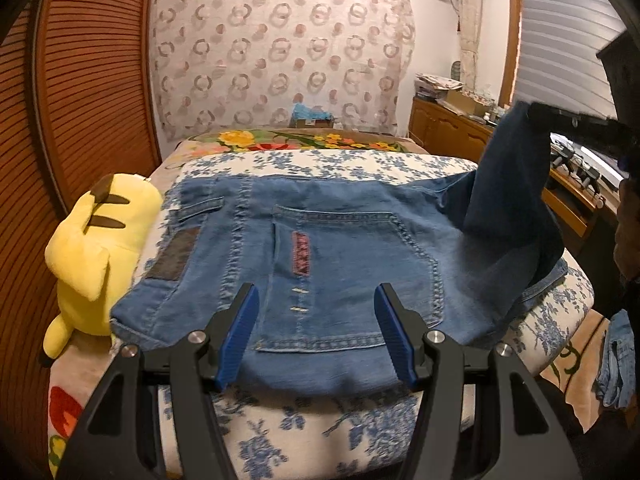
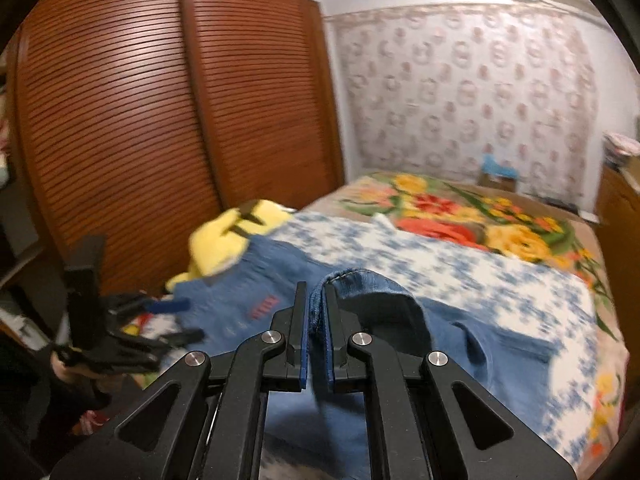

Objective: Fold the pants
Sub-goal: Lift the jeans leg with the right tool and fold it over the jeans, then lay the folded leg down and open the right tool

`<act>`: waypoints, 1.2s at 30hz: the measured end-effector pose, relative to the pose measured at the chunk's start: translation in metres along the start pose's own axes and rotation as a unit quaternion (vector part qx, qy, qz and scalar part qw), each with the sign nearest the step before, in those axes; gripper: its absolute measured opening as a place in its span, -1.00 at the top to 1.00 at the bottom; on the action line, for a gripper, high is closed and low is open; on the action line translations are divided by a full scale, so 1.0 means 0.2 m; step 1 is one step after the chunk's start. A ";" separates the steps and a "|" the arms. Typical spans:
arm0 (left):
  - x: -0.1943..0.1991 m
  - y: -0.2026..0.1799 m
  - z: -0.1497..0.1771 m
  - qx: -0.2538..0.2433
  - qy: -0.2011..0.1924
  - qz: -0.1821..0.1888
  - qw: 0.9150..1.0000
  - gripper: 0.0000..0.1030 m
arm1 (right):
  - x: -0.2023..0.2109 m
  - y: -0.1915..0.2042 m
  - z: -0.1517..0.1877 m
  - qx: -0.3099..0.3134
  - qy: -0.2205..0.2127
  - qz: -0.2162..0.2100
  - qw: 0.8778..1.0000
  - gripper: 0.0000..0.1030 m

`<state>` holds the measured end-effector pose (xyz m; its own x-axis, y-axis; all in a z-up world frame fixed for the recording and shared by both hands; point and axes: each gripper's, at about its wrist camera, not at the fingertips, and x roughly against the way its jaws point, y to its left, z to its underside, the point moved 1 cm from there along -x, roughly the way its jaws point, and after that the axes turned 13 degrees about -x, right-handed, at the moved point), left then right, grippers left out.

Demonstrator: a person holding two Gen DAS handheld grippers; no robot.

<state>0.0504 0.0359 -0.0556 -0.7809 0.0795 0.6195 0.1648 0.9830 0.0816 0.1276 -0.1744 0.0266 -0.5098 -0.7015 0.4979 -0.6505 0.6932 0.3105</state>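
Observation:
Blue jeans [image 1: 340, 256] lie on the bed, back pocket up, waist toward the left. My left gripper [image 1: 316, 300] is open and empty, its blue pads [image 1: 244, 316] standing over the near edge of the jeans. My right gripper [image 2: 316, 292] is shut on the hem of a jeans leg [image 2: 360, 284] and holds it lifted above the bed. In the left wrist view the right gripper [image 1: 532, 112] appears at the far right with the dark leg [image 1: 508, 184] hanging from it. In the right wrist view the left gripper [image 2: 176, 320] shows at lower left.
A yellow plush toy [image 1: 96, 256] lies at the left of the jeans, touching them. The bed has a blue-flowered cloth [image 1: 320, 160] over a bright floral blanket [image 2: 480, 216]. Wooden slatted wardrobe doors [image 2: 160, 120] stand left; a wooden cabinet [image 1: 448, 124] stands right.

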 end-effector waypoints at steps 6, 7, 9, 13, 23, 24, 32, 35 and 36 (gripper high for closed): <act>0.00 0.08 0.06 0.018 0.009 -0.007 1.000 -0.15 | -0.18 0.21 0.00 0.027 0.023 -0.034 0.999 0.93; 0.00 0.08 0.07 0.020 0.010 -0.007 1.000 -0.15 | -0.21 0.23 0.01 0.030 0.030 -0.034 0.999 0.93; -0.01 0.09 0.09 0.025 0.012 -0.006 1.000 -0.15 | -0.29 0.24 0.04 0.027 0.053 -0.036 0.998 0.92; -0.03 0.08 0.11 0.028 0.015 -0.001 0.999 -0.15 | -0.44 0.20 0.17 0.011 0.109 -0.008 0.994 0.86; -0.07 -0.02 0.06 0.021 0.006 0.023 0.999 -0.15 | -0.29 0.07 0.18 -0.001 0.089 0.029 0.996 0.27; -0.08 -0.04 0.06 0.020 0.005 0.028 0.999 -0.15 | -0.26 0.05 0.16 0.000 0.081 0.035 0.996 0.23; -0.08 -0.15 -0.03 -0.009 -0.007 0.052 0.999 -0.15 | -0.14 -0.10 0.14 -0.009 0.061 0.080 0.995 0.11; -0.11 -0.19 -0.07 -0.024 -0.005 0.062 0.998 -0.15 | -0.15 -0.15 0.14 -0.014 0.058 0.090 0.994 -0.01; -0.13 -0.20 -0.08 -0.027 -0.004 0.065 0.997 -0.15 | -0.16 -0.17 0.15 -0.018 0.062 0.092 0.994 -0.03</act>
<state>0.0734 -0.0083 -0.0615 -0.7553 0.2081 0.6214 0.2978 0.9537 0.0426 0.1498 -0.1805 -0.0249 -0.5444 -0.5375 0.6440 -0.5299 0.8155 0.2327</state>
